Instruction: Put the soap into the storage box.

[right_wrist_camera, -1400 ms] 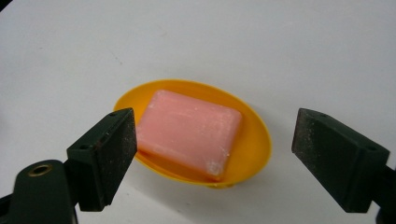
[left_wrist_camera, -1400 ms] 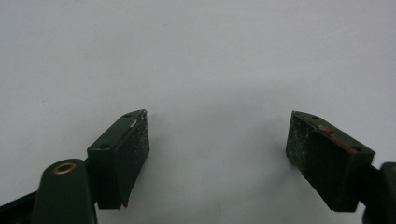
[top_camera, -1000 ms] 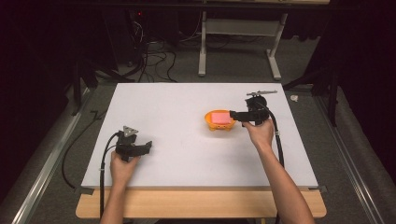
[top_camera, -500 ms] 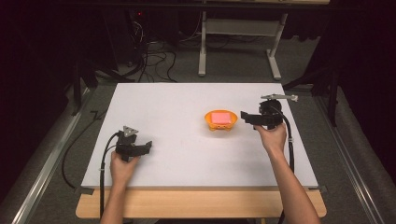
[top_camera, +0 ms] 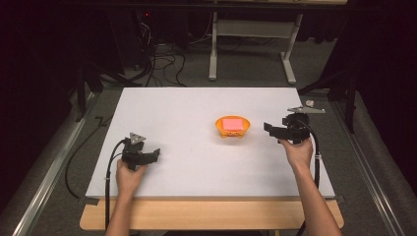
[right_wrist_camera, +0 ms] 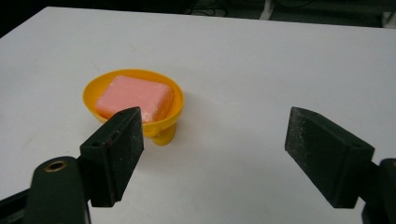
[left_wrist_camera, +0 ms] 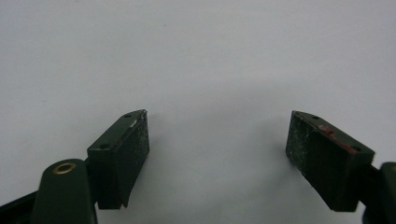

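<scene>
the pink soap (top_camera: 232, 123) sits in the orange dish (top_camera: 233, 132) mid-worktop, toward the right edge. the right gripper (top_camera: 268, 129), jaws wide and empty, faces it; the left gripper (top_camera: 156, 153) idles open near the front-left corner.

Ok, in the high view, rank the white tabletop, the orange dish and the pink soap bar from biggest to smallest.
1. White tabletop, far the largest.
2. Orange dish.
3. Pink soap bar, smallest; it lies inside the dish.
</scene>
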Demonstrator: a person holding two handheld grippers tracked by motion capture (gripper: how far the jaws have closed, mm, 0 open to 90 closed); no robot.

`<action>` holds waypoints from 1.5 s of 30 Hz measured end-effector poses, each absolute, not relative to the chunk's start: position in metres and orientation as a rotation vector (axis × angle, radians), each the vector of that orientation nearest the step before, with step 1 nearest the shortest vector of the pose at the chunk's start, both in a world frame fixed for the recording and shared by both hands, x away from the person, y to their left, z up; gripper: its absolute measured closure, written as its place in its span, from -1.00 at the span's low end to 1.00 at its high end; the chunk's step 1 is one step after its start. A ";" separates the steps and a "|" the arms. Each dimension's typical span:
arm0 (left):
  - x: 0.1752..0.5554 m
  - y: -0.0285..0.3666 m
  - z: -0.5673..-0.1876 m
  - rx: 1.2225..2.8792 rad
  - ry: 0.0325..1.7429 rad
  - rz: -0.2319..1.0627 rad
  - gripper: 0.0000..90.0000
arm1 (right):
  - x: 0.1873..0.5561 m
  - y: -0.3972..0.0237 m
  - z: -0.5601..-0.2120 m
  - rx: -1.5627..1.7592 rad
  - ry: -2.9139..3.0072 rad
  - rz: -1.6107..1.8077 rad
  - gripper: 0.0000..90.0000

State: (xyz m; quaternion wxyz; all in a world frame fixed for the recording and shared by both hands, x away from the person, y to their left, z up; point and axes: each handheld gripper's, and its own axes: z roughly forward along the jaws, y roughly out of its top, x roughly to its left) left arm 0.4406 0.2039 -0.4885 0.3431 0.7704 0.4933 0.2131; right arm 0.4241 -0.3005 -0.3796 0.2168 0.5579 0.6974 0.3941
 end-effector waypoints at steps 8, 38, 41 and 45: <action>0.441 0.204 -0.488 2.002 1.282 0.554 -0.52 | 0.415 -0.307 -0.388 1.551 1.925 1.107 -0.55; 0.441 0.204 -0.488 2.002 1.282 0.554 -0.52 | 0.410 -0.309 -0.452 1.618 1.972 1.041 -0.51; 0.441 0.204 -0.489 2.002 1.282 0.555 -0.52 | 0.410 -0.309 -0.458 1.625 1.977 1.020 -0.51; 0.441 0.204 -0.488 2.003 1.282 0.555 -0.52 | 0.411 -0.309 -0.466 1.622 1.979 0.997 -0.51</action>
